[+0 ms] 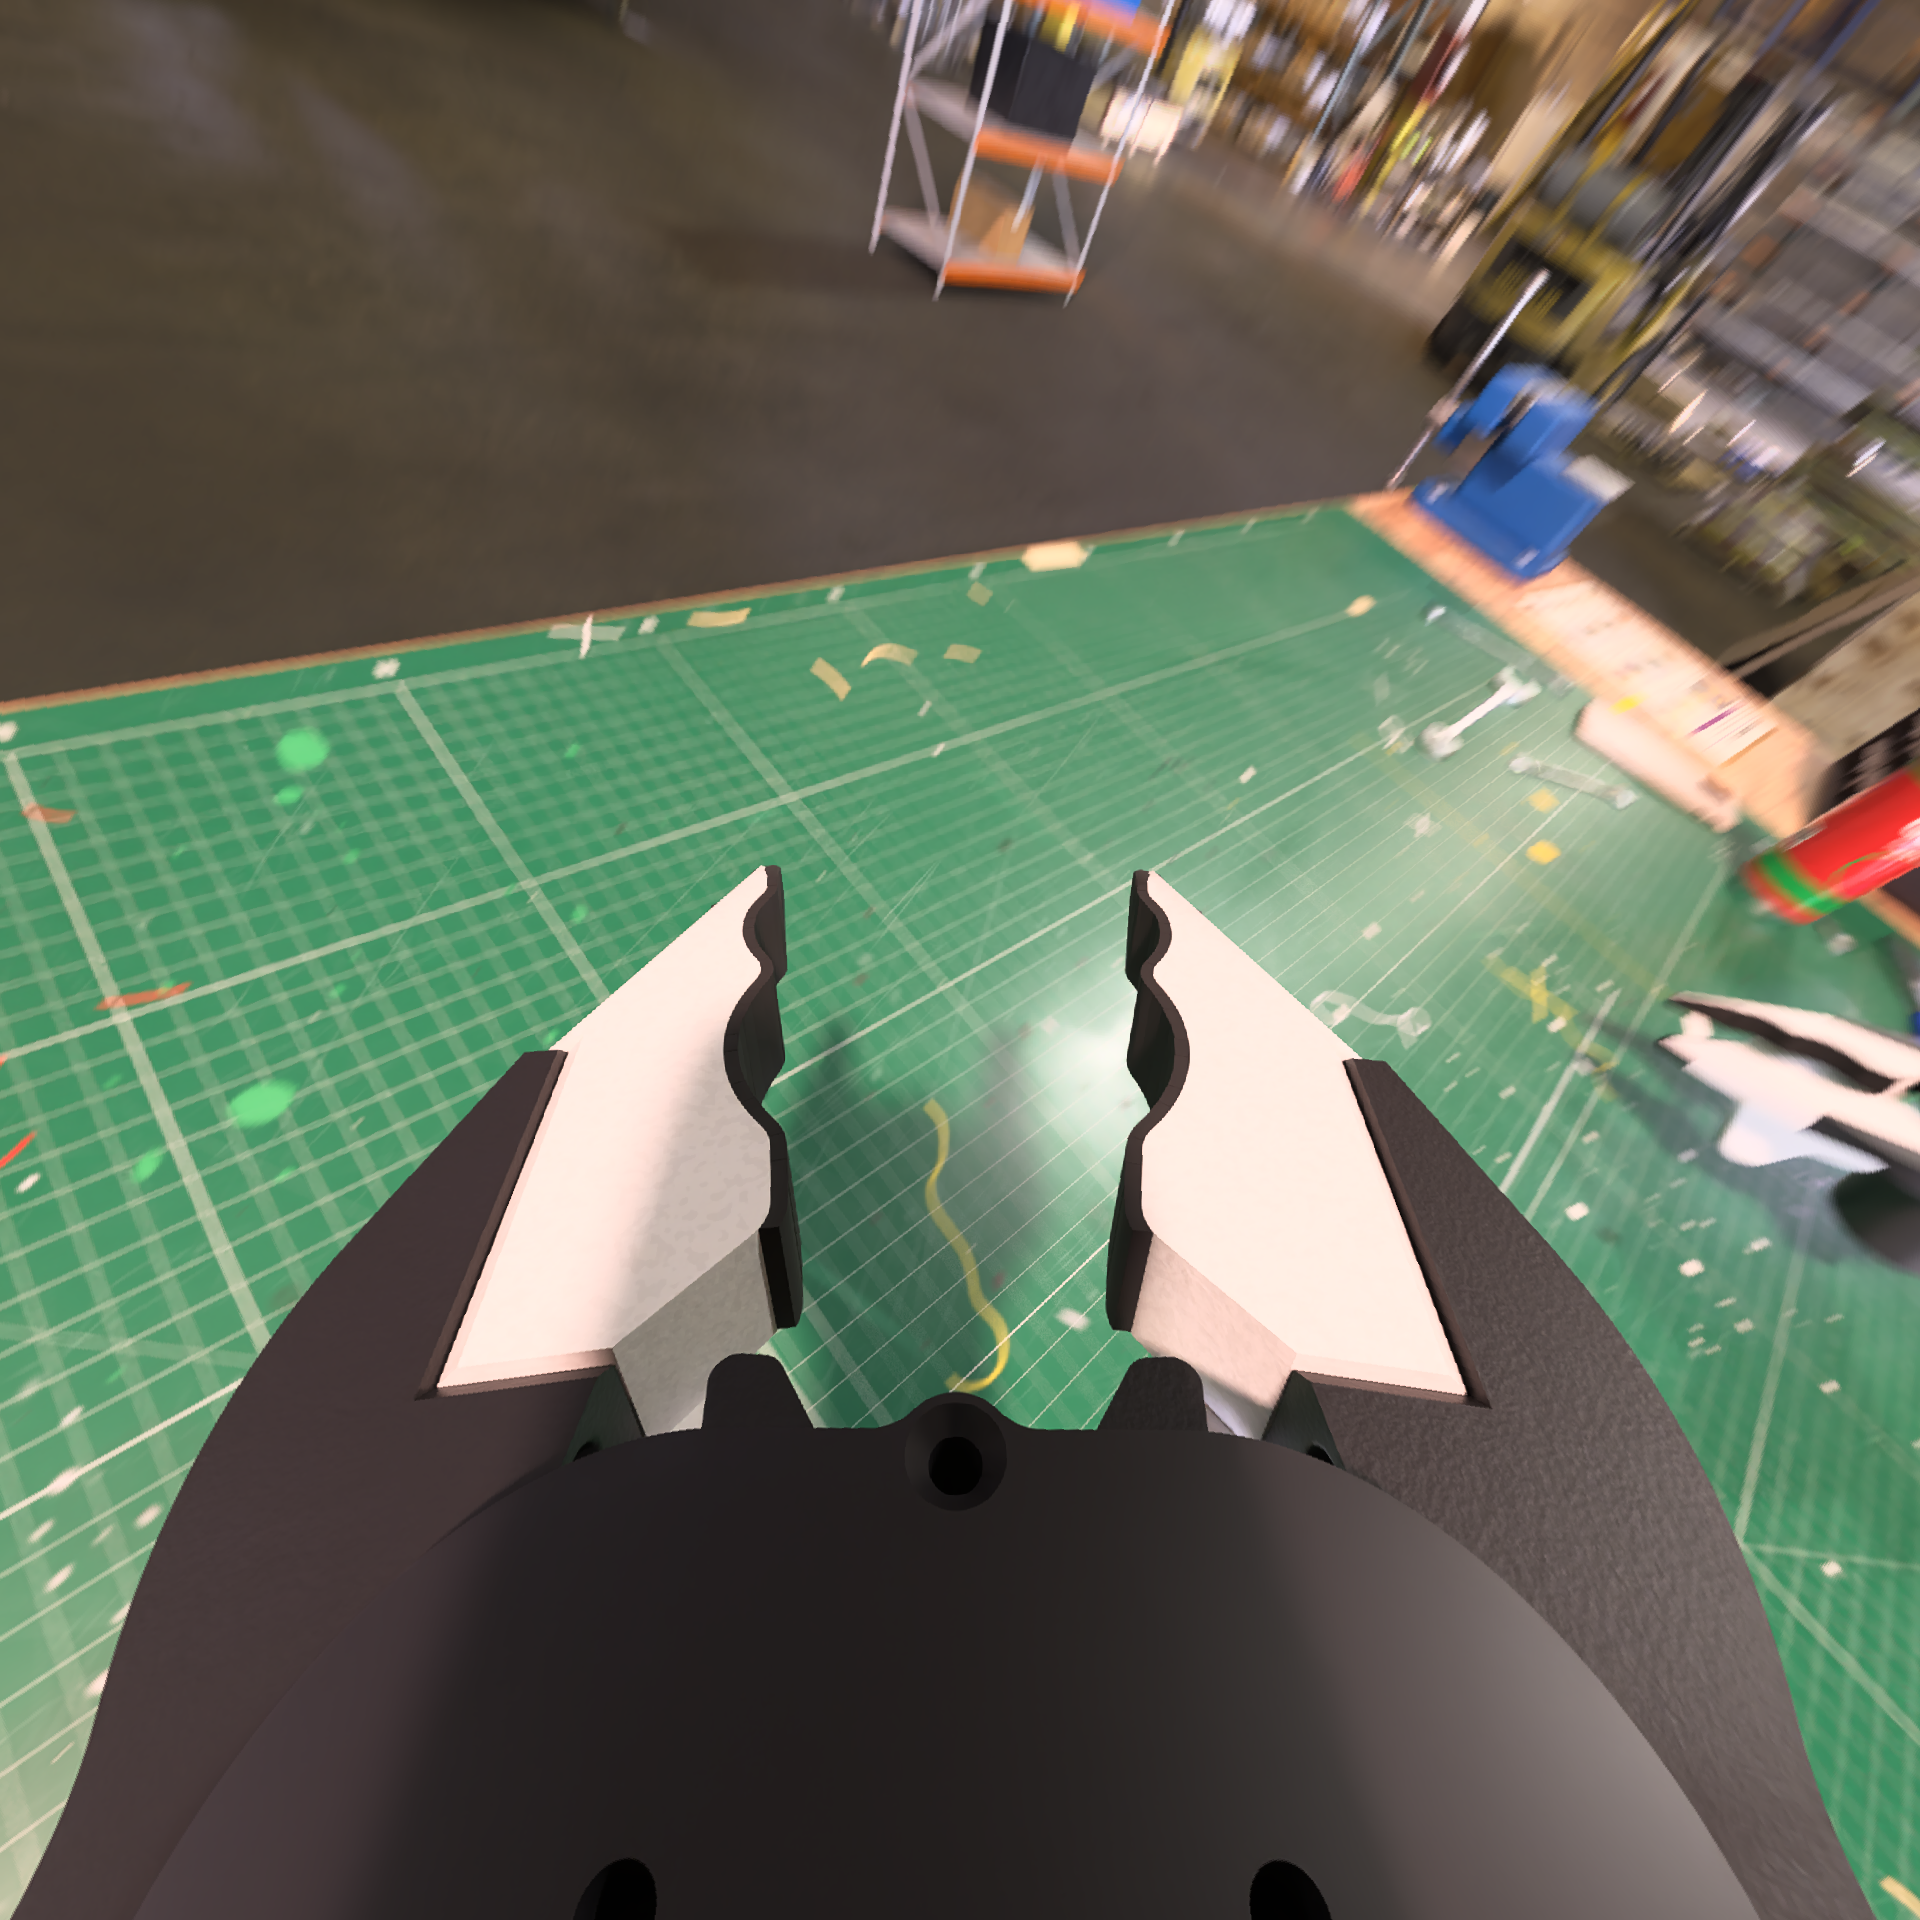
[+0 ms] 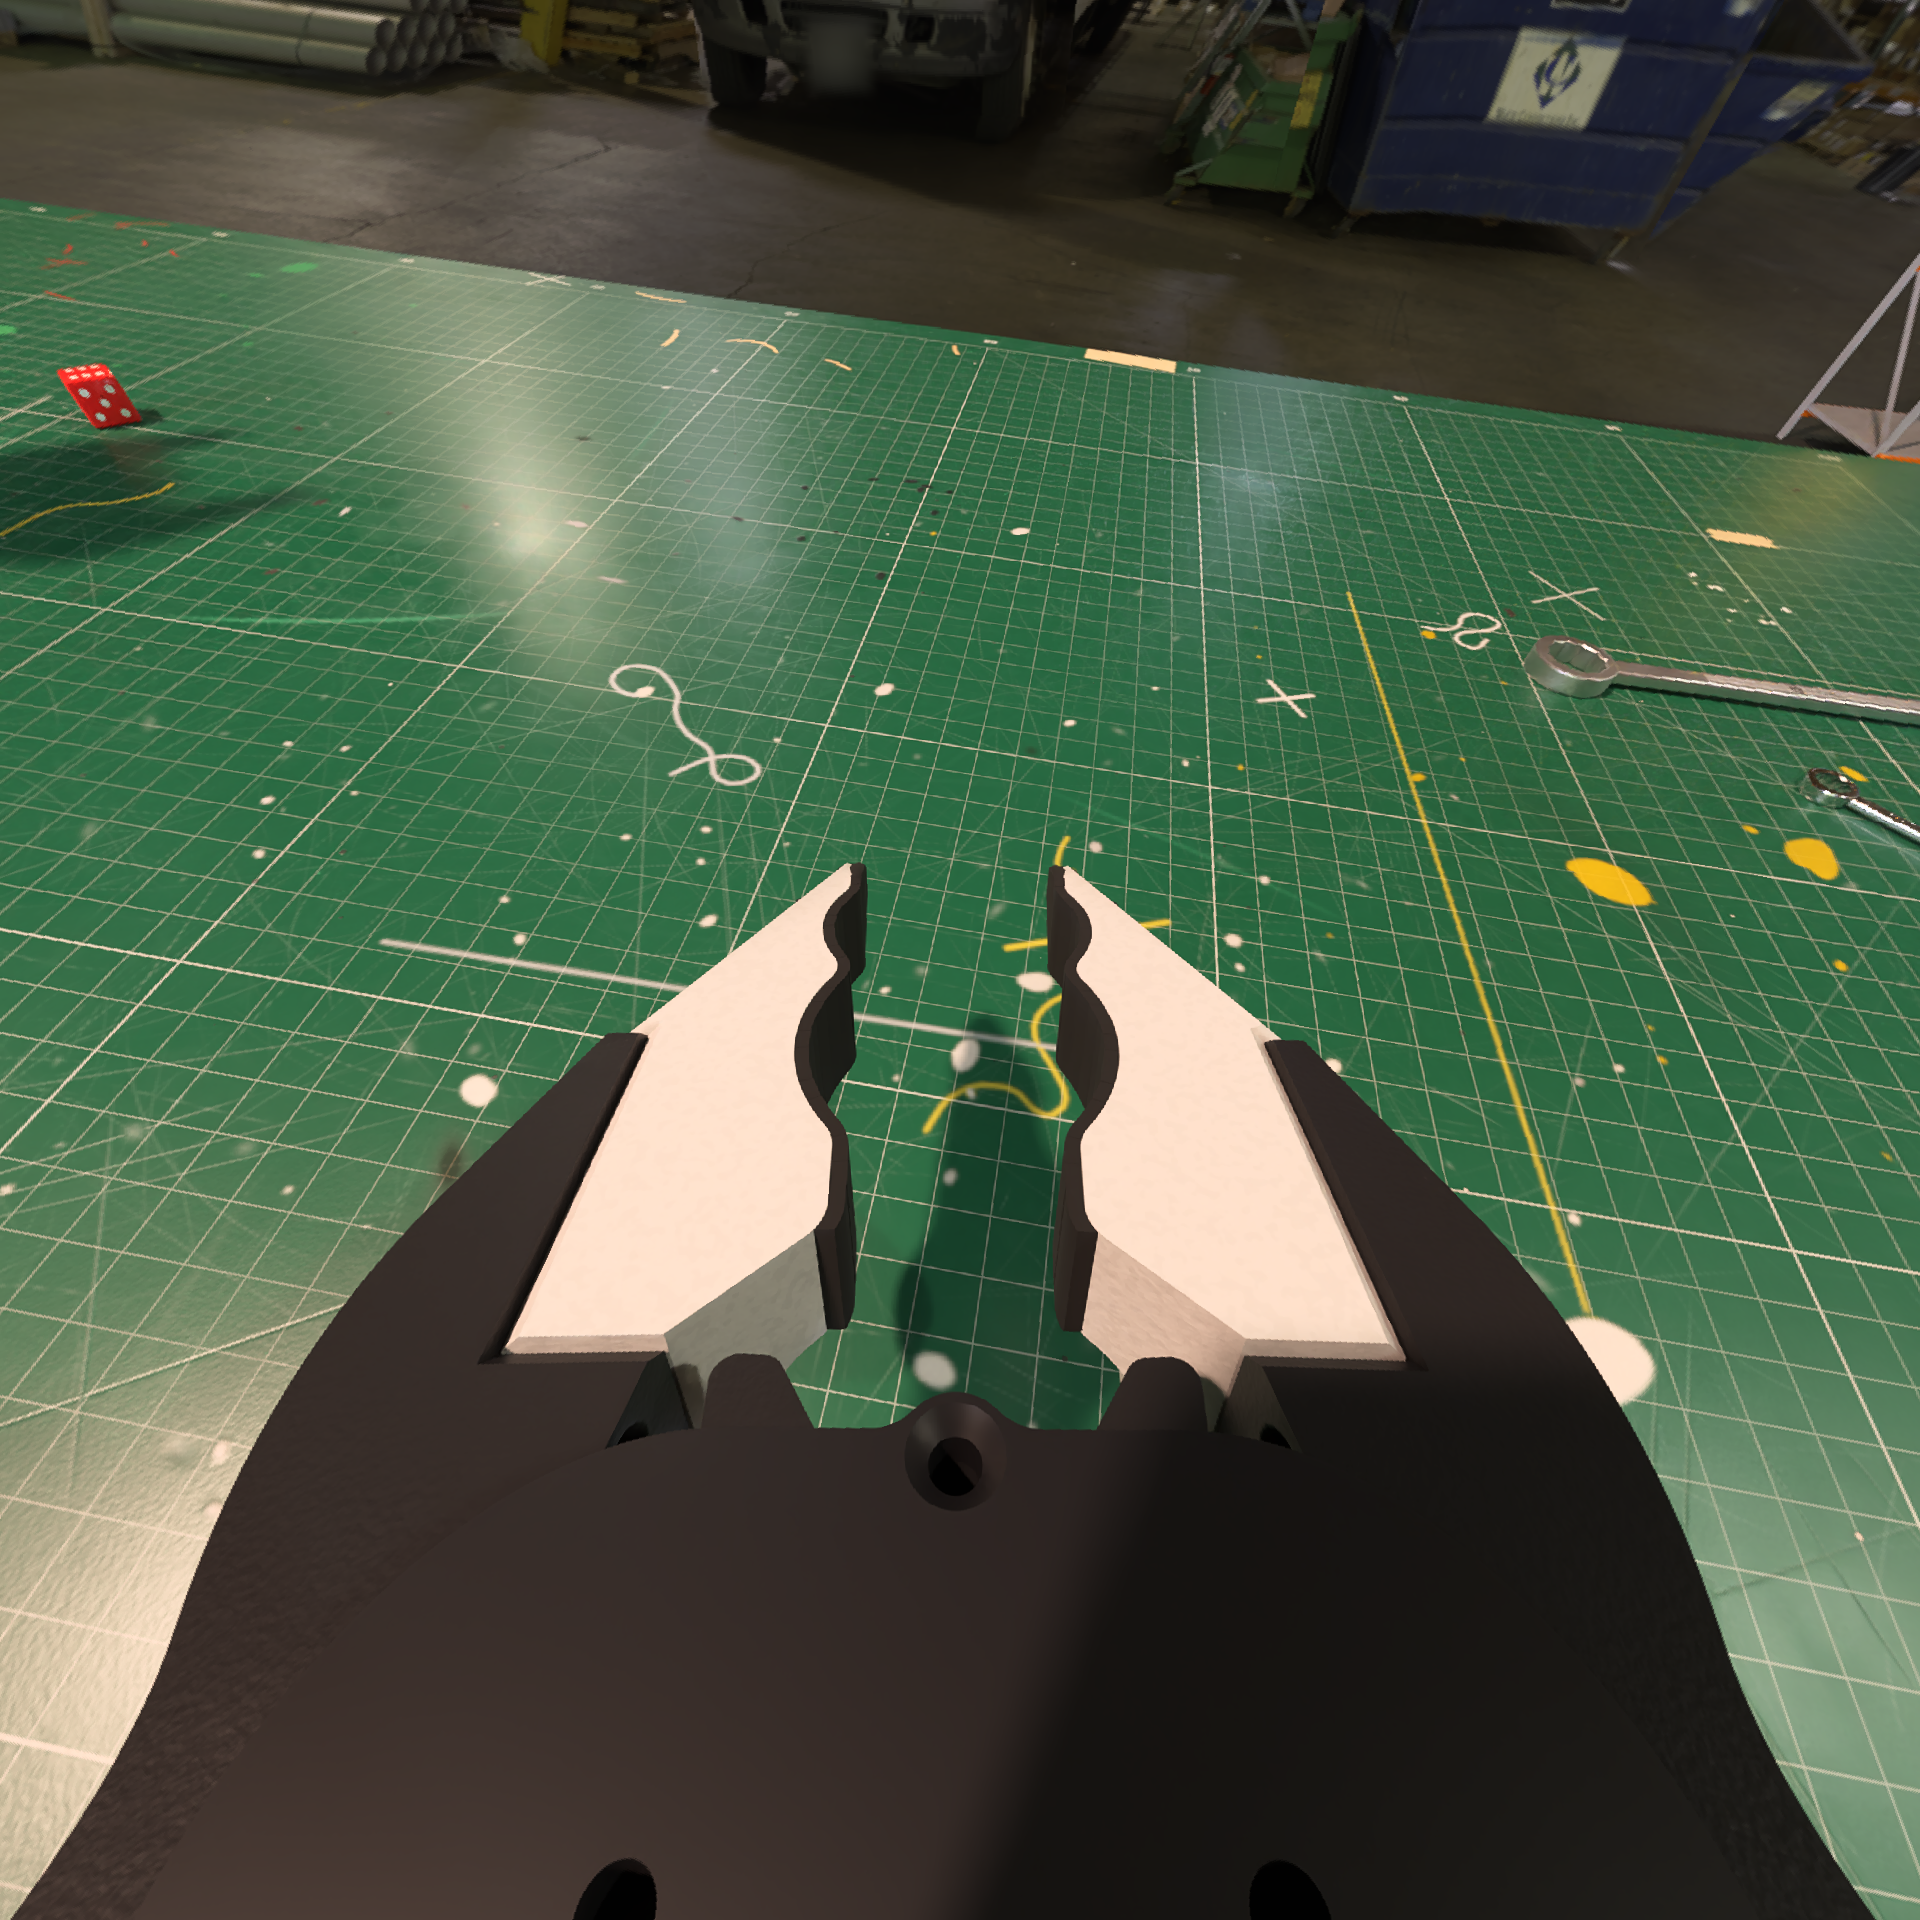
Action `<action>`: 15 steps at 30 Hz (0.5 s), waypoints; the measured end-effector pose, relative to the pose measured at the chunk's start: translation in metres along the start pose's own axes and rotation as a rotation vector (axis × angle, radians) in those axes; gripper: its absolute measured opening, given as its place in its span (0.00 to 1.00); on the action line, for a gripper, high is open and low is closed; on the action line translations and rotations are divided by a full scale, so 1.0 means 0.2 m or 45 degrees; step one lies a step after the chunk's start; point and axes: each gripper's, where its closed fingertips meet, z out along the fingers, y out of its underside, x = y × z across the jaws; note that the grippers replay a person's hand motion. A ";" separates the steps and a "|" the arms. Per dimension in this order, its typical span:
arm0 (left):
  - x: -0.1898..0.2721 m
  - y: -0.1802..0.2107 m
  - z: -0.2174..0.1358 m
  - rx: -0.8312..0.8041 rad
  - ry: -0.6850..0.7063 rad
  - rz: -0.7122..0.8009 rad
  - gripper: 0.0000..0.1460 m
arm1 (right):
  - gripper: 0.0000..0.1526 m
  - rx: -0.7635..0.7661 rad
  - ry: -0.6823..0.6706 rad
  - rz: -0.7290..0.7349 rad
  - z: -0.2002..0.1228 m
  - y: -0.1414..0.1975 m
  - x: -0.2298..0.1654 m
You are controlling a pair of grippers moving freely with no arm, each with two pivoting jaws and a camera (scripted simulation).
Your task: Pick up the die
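Note:
The die (image 2: pixel 99 395) is red with white pips and rests on the green cutting mat (image 2: pixel 623 499) at the far left of the right wrist view, well ahead and left of my right gripper (image 2: pixel 954 883). The right gripper is open and empty, its jaws moderately apart just above the mat. My left gripper (image 1: pixel 956 883) is open wider and empty above the mat (image 1: pixel 416 831). The die does not show in the left wrist view. The right gripper shows at that view's right edge (image 1: pixel 1787 1081).
Two metal wrenches (image 2: pixel 1704 681) (image 2: pixel 1860 805) lie on the mat to the right of my right gripper; a wrench also shows in the left wrist view (image 1: pixel 1475 712). A red can with a green band (image 1: pixel 1839 862) lies at the right edge. The mat's far edge (image 1: pixel 727 613) drops to a warehouse floor.

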 end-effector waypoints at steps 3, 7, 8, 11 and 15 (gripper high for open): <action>-0.13 0.12 0.04 -0.120 -0.120 0.043 0.47 | 0.23 -0.002 0.006 -0.010 0.00 0.00 0.00; -0.24 0.24 0.12 -0.266 -0.238 0.119 0.49 | 0.23 -0.009 0.018 -0.037 0.00 0.00 -0.01; -0.26 0.25 0.14 -0.309 -0.264 0.121 0.50 | 0.23 -0.011 0.022 -0.045 0.00 0.00 -0.01; -0.35 0.27 0.19 -0.394 -0.315 0.106 0.49 | 0.23 -0.019 0.029 -0.076 0.01 0.01 -0.02; -0.47 0.28 0.21 -0.449 -0.427 0.102 0.45 | 0.23 -0.018 0.042 -0.120 0.01 0.01 -0.03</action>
